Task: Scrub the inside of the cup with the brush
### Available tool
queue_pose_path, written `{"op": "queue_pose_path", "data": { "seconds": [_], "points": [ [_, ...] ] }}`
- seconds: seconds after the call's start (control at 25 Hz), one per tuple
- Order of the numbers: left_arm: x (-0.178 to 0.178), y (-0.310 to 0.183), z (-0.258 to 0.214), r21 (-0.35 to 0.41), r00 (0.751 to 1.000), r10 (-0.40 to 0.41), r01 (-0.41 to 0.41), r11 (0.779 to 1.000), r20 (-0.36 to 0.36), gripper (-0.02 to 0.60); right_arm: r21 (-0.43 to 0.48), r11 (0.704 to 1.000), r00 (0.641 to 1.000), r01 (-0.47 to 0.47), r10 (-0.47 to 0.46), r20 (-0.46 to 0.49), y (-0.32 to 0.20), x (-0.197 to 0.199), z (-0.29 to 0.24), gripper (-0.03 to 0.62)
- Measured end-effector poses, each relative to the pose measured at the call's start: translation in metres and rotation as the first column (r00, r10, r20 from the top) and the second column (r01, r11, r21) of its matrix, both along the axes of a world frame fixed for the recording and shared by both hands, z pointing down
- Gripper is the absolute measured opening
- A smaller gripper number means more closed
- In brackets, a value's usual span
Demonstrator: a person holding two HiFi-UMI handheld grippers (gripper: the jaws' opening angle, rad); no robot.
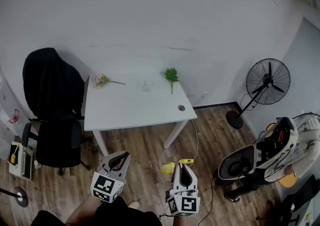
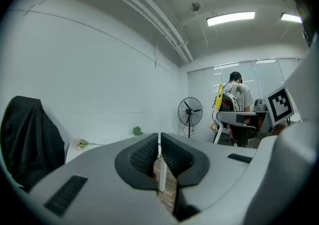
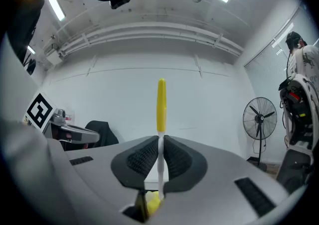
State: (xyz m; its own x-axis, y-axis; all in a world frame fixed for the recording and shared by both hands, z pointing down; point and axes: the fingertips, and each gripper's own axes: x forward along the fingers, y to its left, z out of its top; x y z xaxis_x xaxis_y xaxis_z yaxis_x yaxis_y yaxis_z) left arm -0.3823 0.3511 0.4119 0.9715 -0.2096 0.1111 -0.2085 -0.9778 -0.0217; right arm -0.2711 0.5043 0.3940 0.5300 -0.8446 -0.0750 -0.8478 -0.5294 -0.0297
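At six o'clock of the head view, over the brown wooden floor (image 1: 150, 150): right gripper (image 3: 160, 144) clenched on a slim brush (image 3: 161, 104), yellow plastic handle upright above a thin white stem pinched between the pads. At seven o'clock, left gripper (image 2: 159, 142) pressed closed, empty. At twelve o'clock, well apart, a white rectangular table (image 1: 130, 110).

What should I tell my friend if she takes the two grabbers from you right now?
Left gripper: jaws together, empty.
Right gripper: shut on the yellow-and-white plastic brush, yellow end sticking out past the jaws.
White rectangular table: ahead, beyond both grippers; a faint clear thing on it may be the cup, too small to tell.
Done: brush in hand. Left: reach the cup, scrub inside.
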Motion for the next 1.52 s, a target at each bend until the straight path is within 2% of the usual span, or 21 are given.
{"op": "queue_pose_path", "data": {
  "seconds": [0.28,0.56,0.8,1.2,1.52],
  "points": [
    [0.013,-0.003,0.003,0.019,1.0,-0.009,0.009,1.0,0.008,0.035,0.0,1.0,1.0,0.019,-0.019,-0.003,-0.007,0.012,0.003,0.049],
    [0.049,-0.03,0.001,0.03,1.0,-0.017,0.016,0.999,0.014,0.035,0.008,0.999,0.999,0.038,-0.038,0.005,-0.038,0.047,0.003,0.049],
    [0.103,-0.079,0.004,0.019,1.0,-0.007,0.006,1.0,0.024,0.035,0.009,1.0,0.999,0.029,-0.029,0.014,-0.086,0.098,0.001,0.049],
    [0.205,-0.182,-0.002,-0.013,0.998,0.027,-0.026,1.0,0.063,0.035,-0.031,0.999,0.999,0.036,-0.034,0.041,-0.199,0.19,-0.007,0.049],
    [0.26,-0.255,-0.001,-0.036,0.996,0.042,-0.039,0.999,0.078,0.035,-0.048,0.999,0.999,0.017,-0.014,0.051,-0.27,0.249,-0.011,0.048]
  ]
}}
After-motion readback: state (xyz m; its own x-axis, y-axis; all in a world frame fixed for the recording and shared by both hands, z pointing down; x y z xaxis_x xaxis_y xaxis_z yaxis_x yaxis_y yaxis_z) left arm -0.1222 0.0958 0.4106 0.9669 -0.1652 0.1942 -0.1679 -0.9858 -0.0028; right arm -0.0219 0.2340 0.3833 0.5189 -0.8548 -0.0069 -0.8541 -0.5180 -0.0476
